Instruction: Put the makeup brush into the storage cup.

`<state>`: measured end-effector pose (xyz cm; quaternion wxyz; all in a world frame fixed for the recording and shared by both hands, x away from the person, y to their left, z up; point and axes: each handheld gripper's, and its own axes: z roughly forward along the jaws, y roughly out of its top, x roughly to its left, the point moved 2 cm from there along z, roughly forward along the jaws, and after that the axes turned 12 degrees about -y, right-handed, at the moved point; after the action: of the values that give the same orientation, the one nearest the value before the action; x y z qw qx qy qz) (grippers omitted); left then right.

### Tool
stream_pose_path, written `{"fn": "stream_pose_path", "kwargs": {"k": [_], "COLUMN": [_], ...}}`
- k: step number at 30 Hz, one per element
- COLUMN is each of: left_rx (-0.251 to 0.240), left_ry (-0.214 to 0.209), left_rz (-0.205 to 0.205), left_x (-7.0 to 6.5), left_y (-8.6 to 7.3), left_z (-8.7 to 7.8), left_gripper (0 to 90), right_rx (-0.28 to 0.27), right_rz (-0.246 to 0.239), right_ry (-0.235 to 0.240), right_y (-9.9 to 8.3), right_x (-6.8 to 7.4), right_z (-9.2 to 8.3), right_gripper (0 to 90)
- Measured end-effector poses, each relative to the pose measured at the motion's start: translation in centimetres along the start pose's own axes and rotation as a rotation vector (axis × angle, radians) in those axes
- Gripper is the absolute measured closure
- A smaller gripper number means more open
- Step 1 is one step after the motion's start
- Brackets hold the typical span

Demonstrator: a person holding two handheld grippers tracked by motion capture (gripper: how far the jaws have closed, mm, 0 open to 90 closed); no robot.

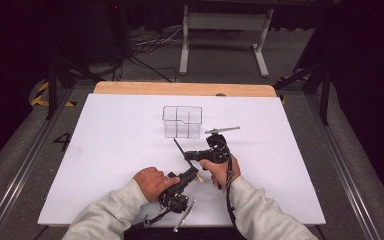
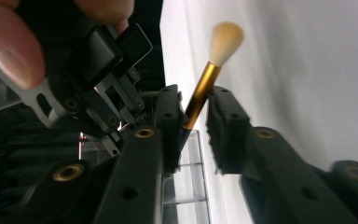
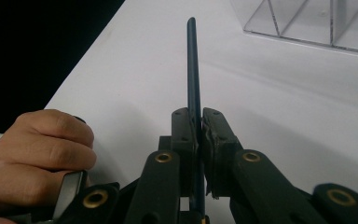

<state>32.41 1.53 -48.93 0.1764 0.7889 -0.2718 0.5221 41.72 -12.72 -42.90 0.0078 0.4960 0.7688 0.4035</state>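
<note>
White tabletop point(image 1: 115, 150), brush point(image 3: 193, 70) between right hand-held gripper point(image 3: 200, 116) jaws

Brush point(image 2: 200, 91): cream bristles, gold ferrule, dark handle.

Right gripper point(image 3: 200, 121) fingers clamped, left gripper point(image 2: 198, 112) fingers gapped

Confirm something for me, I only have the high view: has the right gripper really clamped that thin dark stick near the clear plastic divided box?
Observer: Yes. The right gripper has its jaws shut flat on the dark blue brush handle.
Operator: What is at its other end?
Observer: A gold metal ferrule and a cream bristle tuft, standing between the jaws of the left gripper.
Operator: Is that grip firm?
Observer: Not yet, it seems: the ferrule leans on one pad, with a sliver of gap at the other.
</note>
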Motion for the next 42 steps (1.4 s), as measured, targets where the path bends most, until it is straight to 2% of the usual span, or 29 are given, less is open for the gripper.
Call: {"fn": "stream_pose_path", "kwargs": {"k": [6,8,10,11,12,14,16,18,19,20,21,22,23,24,25,28,30,31,33,35,38,39,40,41,42], "left_rx": [-0.002,0.004,-0.004,-0.006,-0.005,-0.008,-0.013,-0.021,-0.021,-0.027,-0.029,-0.029,-0.033,-0.048,-0.049,-0.062,-0.063,-0.084,-0.086,-0.115,-0.158,-0.166,-0.166,-0.186,-0.185], "left_ry": [0.003,-0.018,-0.03,-0.034,-0.035,-0.056,-0.063,-0.074,-0.074,-0.08,-0.088,-0.088,-0.089,-0.095,-0.095,-0.109,-0.117,-0.127,-0.142,-0.143,-0.156,-0.157,-0.157,-0.158,-0.158], "left_rz": [-0.005,-0.031,-0.031,-0.028,-0.032,-0.075,-0.082,-0.126,-0.126,-0.147,-0.168,-0.168,-0.183,-0.226,-0.24,-0.303,-0.335,-0.37,-0.419,-0.489,-0.587,-0.612,-0.612,-0.657,-0.668], "left_x": [0.4,0.4,0.4,0.5,0.6,0.6,0.8,0.8,0.8,1.0,1.2,1.2,1.3,1.4,1.5,1.9,2.0,2.2,2.6,3.1,3.5,3.7,3.7,3.9,4.0], "left_y": [0.1,0.0,0.0,0.0,0.0,-0.2,-0.3,-0.5,-0.5,-0.7,-0.8,-0.8,-1.0,-1.2,-1.4,-1.8,-2.2,-2.4,-2.9,-3.4,-4.0,-4.2,-4.2,-4.5,-4.7], "left_z": [-0.2,-0.3,-0.4,-0.4,-0.4,-0.5,-0.5,-0.5,-0.5,-0.6,-0.6,-0.6,-0.6,-0.7,-0.7,-1.0,-1.1,-1.1,-1.2,-1.3,-1.5,-1.6,-1.6,-1.7,-1.8], "left_gripper": [83.2,83.5,83.6,83.7,83.7,83.8,83.8,83.8,83.8,83.8,83.8,83.8,83.8,83.8,83.8,83.8,83.8,83.8,83.8,83.9,83.8,83.8,83.8,83.8,83.8], "right_rx": [0.017,0.022,0.032,0.037,0.044,0.029,0.008,-0.032,-0.047,-0.066,-0.088,-0.088,-0.117,-0.148,-0.166,-0.22,-0.257,-0.272,-0.303,-0.341,-0.39,-0.402,-0.402,-0.418,-0.435], "right_rz": [0.011,0.013,0.017,0.017,0.015,0.016,0.014,-0.021,-0.05,-0.079,-0.101,-0.101,-0.128,-0.15,-0.165,-0.225,-0.25,-0.262,-0.281,-0.32,-0.372,-0.386,-0.386,-0.397,-0.406], "right_ry": [0.004,0.003,0.006,0.008,0.007,-0.01,-0.031,-0.047,-0.087,-0.118,-0.124,-0.124,-0.141,-0.169,-0.174,-0.238,-0.251,-0.26,-0.271,-0.307,-0.326,-0.33,-0.33,-0.335,-0.343], "right_y": [-0.3,-0.4,-0.5,-0.4,-0.4,-0.4,-0.3,-0.2,-0.2,-0.2,-0.2,-0.2,-0.2,-0.2,-0.3,-0.5,-0.9,-1.1,-1.5,-2.0,-2.6,-2.8,-2.8,-2.9,-3.1], "right_x": [0.0,0.1,0.0,-0.1,-0.2,-0.5,-0.9,-1.2,-1.4,-1.5,-1.7,-1.7,-1.9,-2.4,-2.7,-3.2,-3.6,-3.8,-4.2,-4.5,-4.7,-4.8,-4.8,-4.8,-4.9], "right_z": [0.5,0.7,0.9,0.9,0.9,0.7,0.2,-0.3,-0.7,-1.1,-1.3,-1.3,-1.8,-2.6,-2.9,-4.0,-4.8,-5.1,-5.8,-6.5,-7.2,-7.5,-7.5,-7.8,-8.1], "right_gripper": [84.5,84.5,84.1,81.6,75.2,71.6,67.3,63.2,60.5,58.3,57.0,57.0,54.5,50.6,49.0,44.7,42.7,41.9,39.5,39.1,38.2,38.0,38.0,37.2,35.2]}}
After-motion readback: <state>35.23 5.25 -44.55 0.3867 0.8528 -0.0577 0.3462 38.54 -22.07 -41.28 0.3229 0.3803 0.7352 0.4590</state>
